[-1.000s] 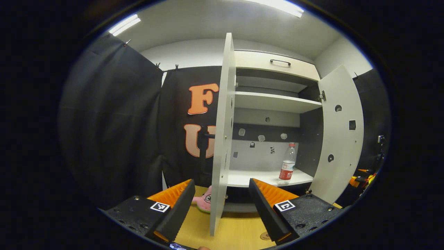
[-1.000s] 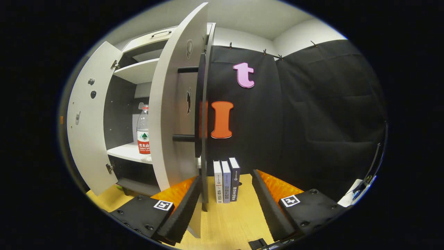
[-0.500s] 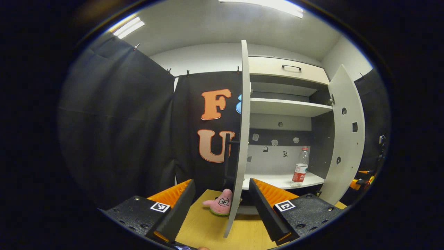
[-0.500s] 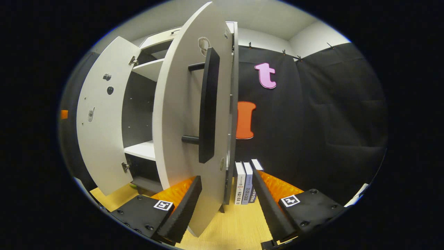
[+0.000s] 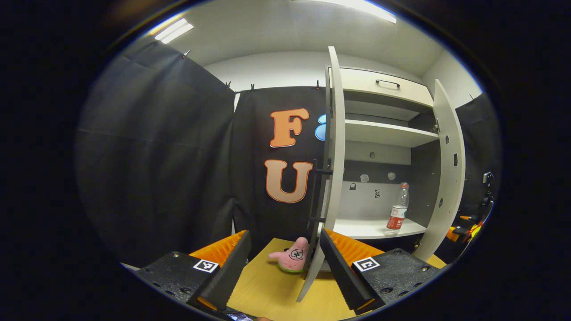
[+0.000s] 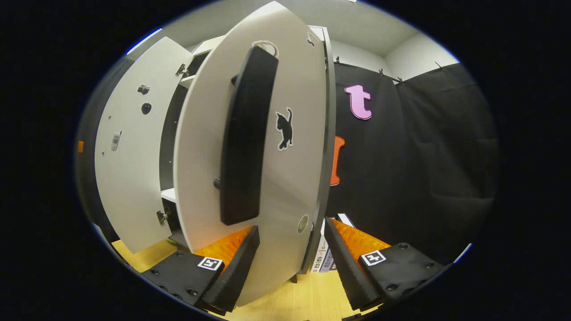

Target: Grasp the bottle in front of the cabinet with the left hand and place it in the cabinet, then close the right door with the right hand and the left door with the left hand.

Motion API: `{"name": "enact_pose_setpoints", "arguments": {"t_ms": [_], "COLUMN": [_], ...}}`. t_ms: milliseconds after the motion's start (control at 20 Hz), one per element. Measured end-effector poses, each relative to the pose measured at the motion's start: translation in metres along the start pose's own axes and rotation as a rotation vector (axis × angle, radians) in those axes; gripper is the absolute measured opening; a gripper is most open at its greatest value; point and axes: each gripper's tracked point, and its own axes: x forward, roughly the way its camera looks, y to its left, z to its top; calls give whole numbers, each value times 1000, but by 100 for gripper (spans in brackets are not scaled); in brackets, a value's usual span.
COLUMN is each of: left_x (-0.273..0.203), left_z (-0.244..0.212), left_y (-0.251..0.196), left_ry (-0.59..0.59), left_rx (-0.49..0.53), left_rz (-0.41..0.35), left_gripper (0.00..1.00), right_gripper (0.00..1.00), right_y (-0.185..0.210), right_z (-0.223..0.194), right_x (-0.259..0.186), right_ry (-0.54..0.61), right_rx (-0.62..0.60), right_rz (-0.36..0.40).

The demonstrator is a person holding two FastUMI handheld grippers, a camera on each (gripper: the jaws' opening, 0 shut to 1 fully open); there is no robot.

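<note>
Standing upright on the cabinet's (image 5: 379, 84) lower shelf (image 5: 370, 228), near its right front corner and close to the dark right inner wall, the clear bottle (image 5: 398, 211) with a red label appears in the left gripper view between two doors that hang ajar. At the left of that view the left gripper (image 5: 284, 267) has its jaws spread wide with nothing between them, above the light wooden table (image 5: 267, 294); just beyond, a pink star-shaped plush toy (image 5: 293, 258) sits on the table beside the bottom of the left door (image 5: 332, 169), which is seen nearly edge-on with its dark bar handle on the outer face. Farther right, the right door (image 5: 448, 178) angles inward, partly screening the cabinet opening. In the right gripper view, the left door (image 6: 129, 151) stands open at the left, and the right door (image 6: 285, 147) looms close in the centre, carrying a long black handle (image 6: 243, 138) and a small black cat sticker (image 6: 284, 129) (the door's lower edge falls between the fingers). The right gripper (image 6: 292, 263) likewise has its jaws held wide apart, pinching nothing, and whether a finger touches the door cannot be told. A few upright books (image 6: 324, 258) peek out behind the door's lower right corner on the table.
</note>
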Motion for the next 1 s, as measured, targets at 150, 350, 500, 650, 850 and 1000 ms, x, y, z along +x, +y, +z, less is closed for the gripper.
{"name": "enact_pose_setpoints", "arguments": {"t_ms": [150, 350, 500, 650, 850, 1000], "left_x": [8, 22, 34, 47, 67, 79], "left_z": [-1, -5, -9, -22, -42, -54], "left_y": [3, 6, 14, 20, 19, 11], "left_ry": [-4, 4, 9, 30, 65, 87], "left_rx": [6, -23, -29, -23, -9, -30], "left_rz": [-2, -6, 11, 22, 21, 6], "left_gripper": [94, 94, 94, 95, 94, 95], "right_gripper": [97, 91, 97, 97, 97, 97], "right_y": [9, 27, 33, 29, 28, 27], "right_z": [1, 2, 2, 3, 2, 3], "right_x": [24, 64, 82, 82, 83, 83], "right_ry": [-9, -4, -8, -22, -29, -38], "right_rx": [9, 37, 43, 24, 18, 0], "right_rz": [16, 24, 11, -7, -17, -25]}}
